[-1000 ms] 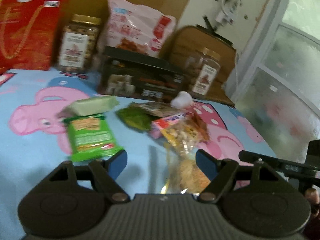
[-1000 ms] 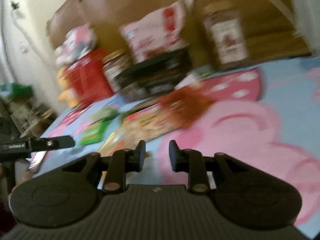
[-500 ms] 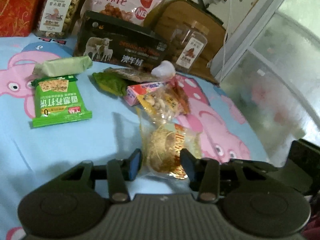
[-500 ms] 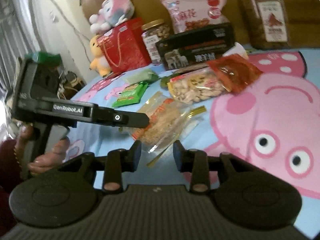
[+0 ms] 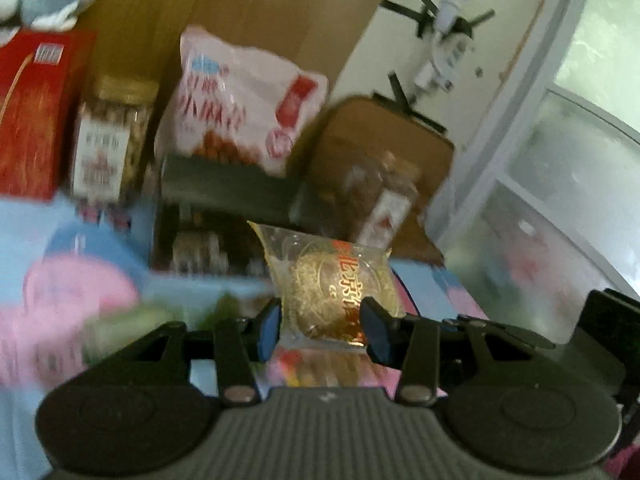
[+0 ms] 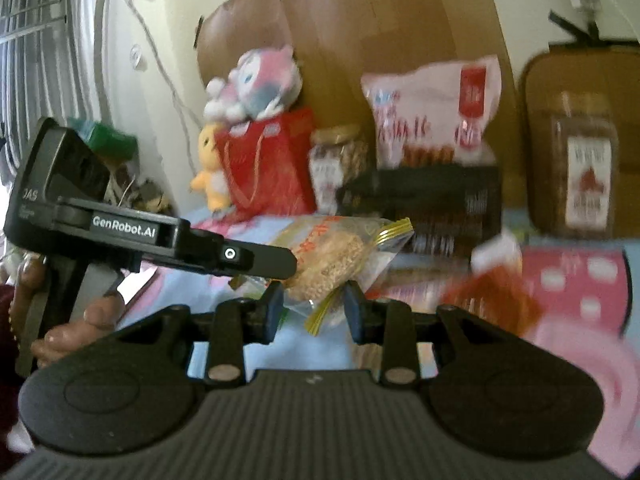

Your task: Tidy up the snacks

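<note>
A clear snack packet [image 5: 332, 284] with a golden noodle cake and orange lettering hangs above the cartoon-pig table cover [image 5: 72, 296]. My left gripper [image 5: 322, 328] is shut on it, one blue pad on each side. In the right wrist view the left gripper [image 6: 286, 266] comes in from the left and holds the same packet [image 6: 324, 260]. The packet's clear tail with its gold strip lies between the pads of my right gripper [image 6: 314, 312]. Those jaws are closing and touch the wrapper on both sides.
At the back stand a black box [image 5: 224, 196], a pink snack bag [image 5: 240, 108], two nut jars [image 5: 108, 140] [image 5: 384, 208], a red gift bag [image 5: 32, 112] and plush toys [image 6: 260, 84]. A red packet [image 6: 492, 300] lies on the cover. A hand [image 6: 76, 328] grips the left handle.
The left gripper shut on the noodle packet and lifted it off the cover. The right gripper rolled level, rose with it and now has the packet's tail between its pads.
</note>
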Action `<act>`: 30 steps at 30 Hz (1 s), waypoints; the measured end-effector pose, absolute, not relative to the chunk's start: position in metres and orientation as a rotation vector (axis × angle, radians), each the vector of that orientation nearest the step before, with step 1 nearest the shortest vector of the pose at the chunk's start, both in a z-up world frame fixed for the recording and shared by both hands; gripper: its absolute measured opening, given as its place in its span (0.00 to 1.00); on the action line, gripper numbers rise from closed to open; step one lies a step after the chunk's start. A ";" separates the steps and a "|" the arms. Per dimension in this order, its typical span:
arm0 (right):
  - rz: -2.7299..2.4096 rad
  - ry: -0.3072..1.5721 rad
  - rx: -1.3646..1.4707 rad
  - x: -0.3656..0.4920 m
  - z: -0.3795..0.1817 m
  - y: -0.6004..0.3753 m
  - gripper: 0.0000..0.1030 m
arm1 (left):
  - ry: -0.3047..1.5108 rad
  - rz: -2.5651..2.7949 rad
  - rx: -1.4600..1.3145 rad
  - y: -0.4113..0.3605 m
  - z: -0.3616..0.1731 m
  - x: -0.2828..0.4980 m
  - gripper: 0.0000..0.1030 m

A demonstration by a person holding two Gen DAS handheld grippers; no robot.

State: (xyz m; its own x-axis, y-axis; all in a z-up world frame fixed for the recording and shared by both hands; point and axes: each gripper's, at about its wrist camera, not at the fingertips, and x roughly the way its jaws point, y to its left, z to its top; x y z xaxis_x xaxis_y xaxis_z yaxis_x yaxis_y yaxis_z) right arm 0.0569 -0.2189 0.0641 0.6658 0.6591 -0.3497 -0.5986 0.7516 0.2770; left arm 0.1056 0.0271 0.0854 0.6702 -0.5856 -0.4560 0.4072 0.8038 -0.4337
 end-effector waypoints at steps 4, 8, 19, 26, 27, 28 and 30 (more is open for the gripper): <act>0.674 0.439 0.167 0.111 0.074 -0.217 0.35 | 0.602 -0.535 -0.307 0.021 0.092 0.156 0.41; 0.637 0.466 0.212 0.158 0.076 -0.215 0.35 | 0.596 -0.497 -0.320 0.016 0.091 0.203 0.41; 0.578 0.590 0.170 0.244 0.051 -0.178 0.45 | 0.665 -0.364 -0.333 0.035 0.065 0.262 0.44; 0.540 0.507 0.184 0.219 0.065 -0.208 0.52 | 0.570 -0.418 -0.364 0.058 0.096 0.214 0.48; 0.531 0.476 0.203 0.211 0.071 -0.221 0.52 | 0.564 -0.428 -0.363 0.059 0.099 0.203 0.48; 0.513 0.447 0.223 0.203 0.075 -0.235 0.52 | 0.561 -0.436 -0.348 0.060 0.099 0.190 0.48; 0.456 0.403 0.267 0.184 0.080 -0.267 0.52 | 0.578 -0.444 -0.309 0.052 0.096 0.172 0.48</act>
State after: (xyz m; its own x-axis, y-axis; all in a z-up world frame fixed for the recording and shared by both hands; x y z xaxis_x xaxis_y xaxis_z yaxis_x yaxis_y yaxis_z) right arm 0.1837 -0.2670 0.0797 0.8216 0.4752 -0.3149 -0.3715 0.8653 0.3365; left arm 0.1722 0.0525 0.0962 0.7480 -0.4836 -0.4545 0.3138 0.8612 -0.3998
